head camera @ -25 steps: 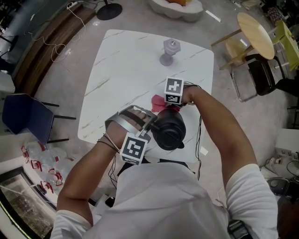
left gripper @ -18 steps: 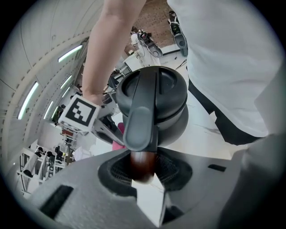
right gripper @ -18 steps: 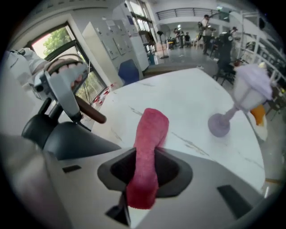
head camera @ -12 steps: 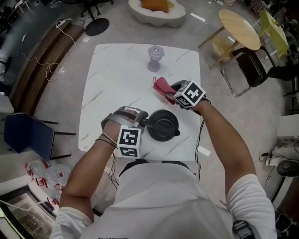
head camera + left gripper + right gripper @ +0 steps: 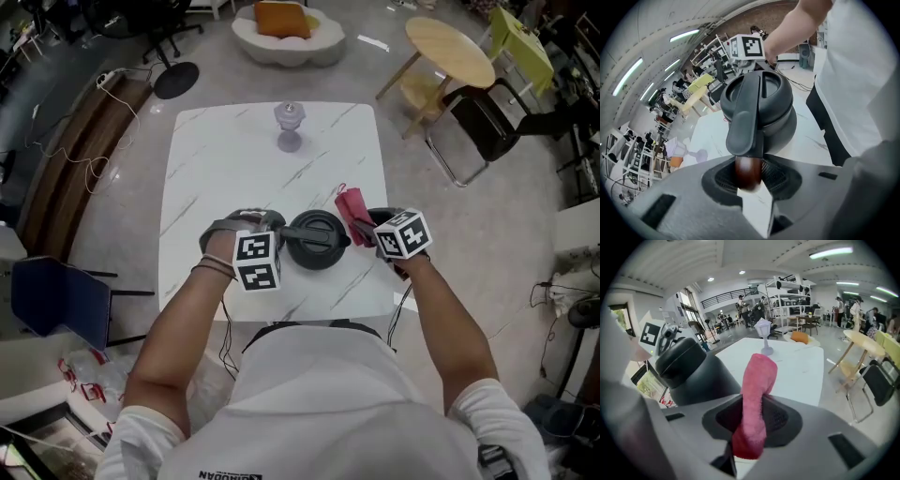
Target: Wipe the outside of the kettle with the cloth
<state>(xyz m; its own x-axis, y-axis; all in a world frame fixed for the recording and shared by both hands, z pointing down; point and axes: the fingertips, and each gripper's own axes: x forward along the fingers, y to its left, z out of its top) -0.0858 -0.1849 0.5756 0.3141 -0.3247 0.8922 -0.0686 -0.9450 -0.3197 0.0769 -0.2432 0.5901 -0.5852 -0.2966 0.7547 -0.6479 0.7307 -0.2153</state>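
Note:
A black kettle (image 5: 317, 239) stands near the front edge of the white marble table (image 5: 234, 159). My left gripper (image 5: 279, 234) is shut on the kettle's handle (image 5: 745, 126) from the left, and the handle's brown end (image 5: 748, 171) sits between the jaws. My right gripper (image 5: 367, 228) is just to the right of the kettle, shut on a pink cloth (image 5: 352, 212). In the right gripper view the cloth (image 5: 757, 390) sticks up out of the jaws, with the kettle's body (image 5: 696, 373) close on the left. I cannot tell whether cloth and kettle touch.
A small pale purple goblet-shaped ornament (image 5: 289, 127) stands at the table's far edge. A round wooden table (image 5: 450, 52) and chairs (image 5: 473, 127) are at the back right. A blue chair (image 5: 56, 291) is to the left. The table's front edge runs just below the kettle.
My right gripper has swung the pink cloth from the far side of the kettle round to its right side. The left gripper has stayed on the handle.

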